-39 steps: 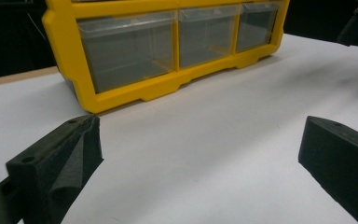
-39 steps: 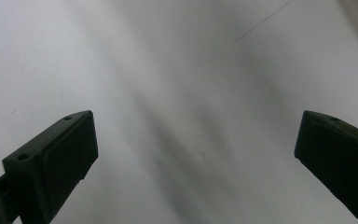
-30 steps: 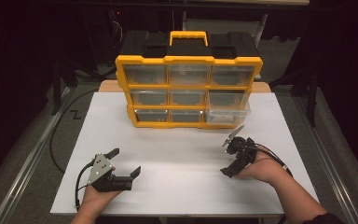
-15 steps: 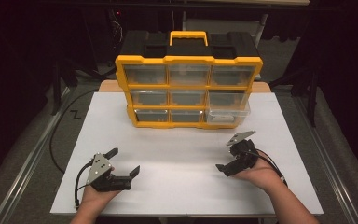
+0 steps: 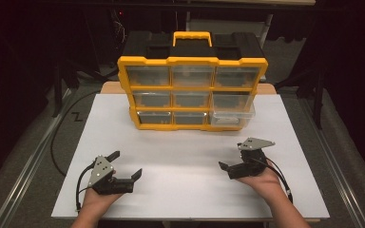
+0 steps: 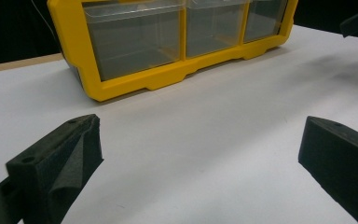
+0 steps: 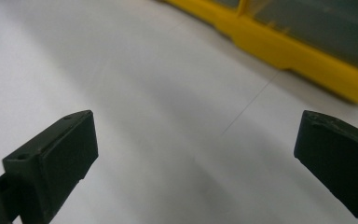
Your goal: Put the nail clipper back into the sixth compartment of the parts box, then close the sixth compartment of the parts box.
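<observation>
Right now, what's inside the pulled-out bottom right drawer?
The drawer juts forward from the organizer. Through its clear walls nothing definite shows; the contents cannot be told. Both grippers are away from it, open.

White table (image 5: 180, 152) spans frame centre to bottom. Yellow organizer (image 5: 192, 92) stands upright on it, upper centre, near far edge; its lower-right drawer (image 5: 232, 114) juts forward over the tabletop.

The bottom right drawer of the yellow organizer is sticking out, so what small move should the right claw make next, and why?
Probably bring the right claw forward toward the bottom right drawer of the organizer. That clear drawer juts out past the yellow frame while the others sit flush. The claw is open, holds nothing and sits apart from the drawer over the white board, on the same side.
</observation>
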